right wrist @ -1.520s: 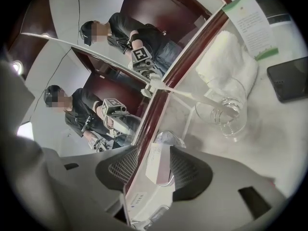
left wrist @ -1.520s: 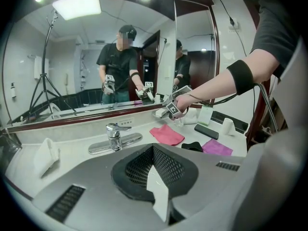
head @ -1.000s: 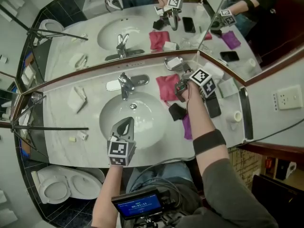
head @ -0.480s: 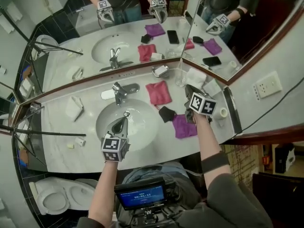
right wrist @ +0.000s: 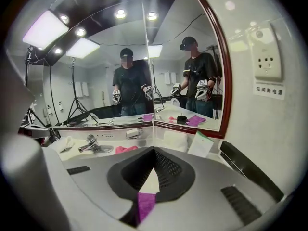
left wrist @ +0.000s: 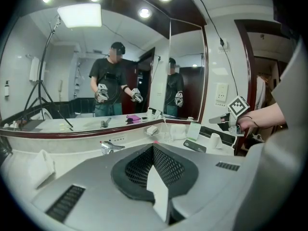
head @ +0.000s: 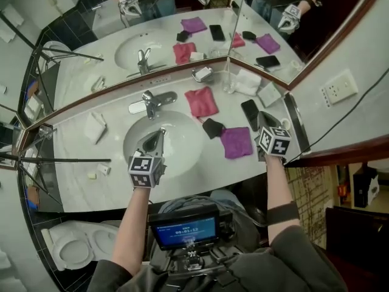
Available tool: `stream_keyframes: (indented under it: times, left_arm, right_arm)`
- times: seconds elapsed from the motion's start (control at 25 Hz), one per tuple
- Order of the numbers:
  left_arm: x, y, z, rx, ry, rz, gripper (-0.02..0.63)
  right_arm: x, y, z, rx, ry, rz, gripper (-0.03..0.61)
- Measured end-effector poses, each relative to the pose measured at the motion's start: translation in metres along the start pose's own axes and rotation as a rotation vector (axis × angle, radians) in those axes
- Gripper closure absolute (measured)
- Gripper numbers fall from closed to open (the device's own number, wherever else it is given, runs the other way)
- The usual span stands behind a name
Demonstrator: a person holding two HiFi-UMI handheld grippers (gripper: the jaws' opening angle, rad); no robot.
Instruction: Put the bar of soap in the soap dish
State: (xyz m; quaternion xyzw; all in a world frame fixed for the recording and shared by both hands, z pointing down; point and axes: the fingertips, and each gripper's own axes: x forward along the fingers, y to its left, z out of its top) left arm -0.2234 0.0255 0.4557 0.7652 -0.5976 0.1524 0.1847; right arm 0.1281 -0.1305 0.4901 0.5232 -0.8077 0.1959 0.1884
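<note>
**Head view.** Left gripper (head: 159, 136) hangs just in front of tap (head: 149, 102), over basin (head: 182, 163). Jaws clenched, nothing in them. Right gripper (head: 264, 121) is well to right of tap, at counter's far right end. Jaws also clenched, empty. Soap (head: 203, 72), a white bar, lies in dish (head: 194, 75). Dish stands right of tap and a little behind it, at mirror foot. Pink cloth (head: 200, 100) lies right of tap, in front of dish. Purple cloth (head: 236, 142) is further right and nearer us, w/ a black item (head: 211, 128) between it and tap. Phone (head: 250, 114) is right of these. White cloth (head: 94, 126) lies left of tap.

**Left gripper view.** We confirm left gripper (left wrist: 154, 148) is closed: pads meet, no obj. between. Tap (left wrist: 109, 147) shows beyond, left of jaw line. Dish (left wrist: 152, 130) stands right of tap and behind it. We cannot make out soap at this size. Right gripper (left wrist: 216, 121) is far right of tap, in a hand.

**Right gripper view.** Right gripper (right wrist: 154, 150) is closed, holding nothing. Purple cloth (right wrist: 146, 203) shows through gap below jaws, not gripped. Tap (right wrist: 91, 146) is at left. Pink cloth (right wrist: 126, 149) lies right of tap. Dish (right wrist: 134, 133) stands right of tap at mirror foot, w/ a pale block in it.
</note>
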Motion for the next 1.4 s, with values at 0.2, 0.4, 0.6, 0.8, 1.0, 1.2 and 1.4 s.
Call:
stream_keyframes:
  times: [0.2, 0.4, 0.6, 0.8, 1.0, 1.2, 1.4]
  left_arm:
    - [-0.003, -0.002, 0.002, -0.001, -0.012, 0.007, 0.614]
    - [-0.011, -0.004, 0.001, -0.002, -0.014, 0.02, 0.614]
    - [-0.018, 0.001, 0.0, -0.003, -0.01, 0.039, 0.614]
    - [-0.022, 0.005, -0.002, -0.008, -0.007, 0.053, 0.614]
    - [-0.019, 0.006, -0.002, -0.011, -0.006, 0.056, 0.614]
    - [-0.016, 0.008, -0.002, -0.014, -0.003, 0.057, 0.614]
    - [-0.011, 0.009, -0.002, -0.015, -0.002, 0.062, 0.614]
  right_arm:
    - [-0.022, -0.018, -0.005, 0.009, -0.024, -0.042, 0.563]
    - [-0.029, -0.033, -0.013, 0.028, -0.008, -0.073, 0.565]
    - [-0.026, -0.038, -0.017, 0.044, 0.0, -0.071, 0.565]
    - [-0.02, -0.03, -0.019, 0.028, 0.01, -0.047, 0.565]
    - [-0.015, -0.031, -0.018, 0.024, 0.015, -0.044, 0.565]
    - [-0.01, -0.033, -0.015, 0.023, 0.014, -0.04, 0.565]
    - [-0.006, -0.031, -0.013, 0.013, 0.018, -0.029, 0.565]
